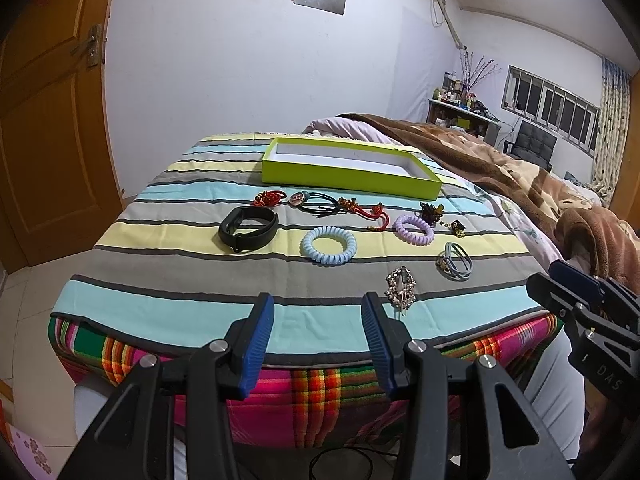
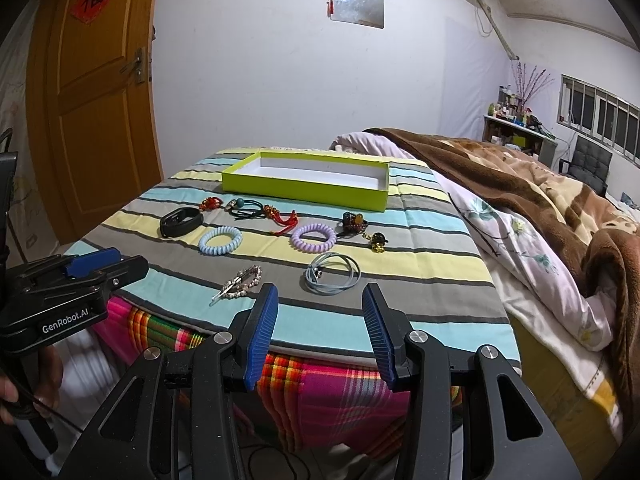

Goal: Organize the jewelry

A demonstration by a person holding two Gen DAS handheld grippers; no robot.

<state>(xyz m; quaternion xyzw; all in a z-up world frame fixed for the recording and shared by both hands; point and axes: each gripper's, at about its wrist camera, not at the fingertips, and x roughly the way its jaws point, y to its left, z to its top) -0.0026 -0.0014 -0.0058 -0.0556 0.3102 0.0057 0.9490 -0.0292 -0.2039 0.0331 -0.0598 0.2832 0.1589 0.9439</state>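
Note:
An empty lime-green box [image 1: 348,179] [image 2: 304,191] stands at the far end of a striped cloth. In front of it lie a black wristband [image 1: 248,228] [image 2: 179,222], a pale blue coil hair tie [image 1: 329,245] [image 2: 220,240], a purple coil tie [image 1: 413,229] [image 2: 313,237], red knotted charms [image 1: 362,210] [image 2: 285,218], a grey cord bracelet [image 1: 455,266] [image 2: 332,272] and a rhinestone clip [image 1: 401,289] [image 2: 239,281]. My left gripper [image 1: 318,310] [image 2: 106,266] is open at the near edge. My right gripper [image 2: 320,300] [image 1: 576,284] is open too, just short of the grey bracelet.
The cloth [image 1: 160,300] covers a small table with a plaid cover [image 2: 320,392] hanging below. A bed with a brown blanket [image 2: 540,184] lies to the right. A wooden door [image 2: 96,92] stands at the left. A hand [image 2: 24,392] holds the left gripper's handle.

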